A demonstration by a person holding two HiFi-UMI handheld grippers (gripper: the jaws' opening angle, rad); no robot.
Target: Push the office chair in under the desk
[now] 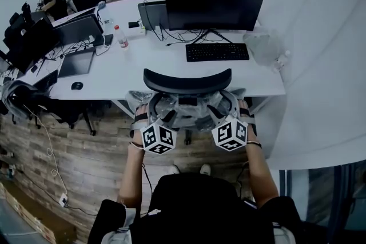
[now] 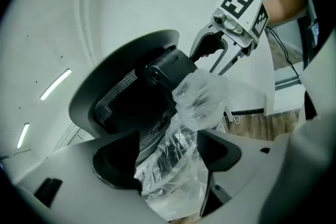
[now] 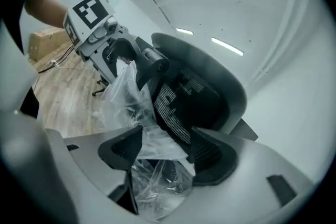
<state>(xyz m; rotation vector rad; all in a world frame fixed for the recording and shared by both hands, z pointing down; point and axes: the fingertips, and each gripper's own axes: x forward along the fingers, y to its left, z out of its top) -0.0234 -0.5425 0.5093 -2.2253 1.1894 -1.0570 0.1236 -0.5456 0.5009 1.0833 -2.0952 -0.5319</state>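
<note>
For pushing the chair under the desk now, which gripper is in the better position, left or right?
Neither clearly. Left gripper and right gripper each hold the plastic-wrapped back of the office chair, one on either side of its middle, facing the desk. Pushing with both looks best.

The office chair (image 1: 187,87) stands before the desk (image 1: 153,63), with keyboard (image 1: 217,52) and monitor (image 1: 214,6) on it.

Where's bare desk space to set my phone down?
Free: the desk strip between keyboard and chair, and the patch between mouse and chair. Crowded: the left end, with laptops and bottle.
</note>
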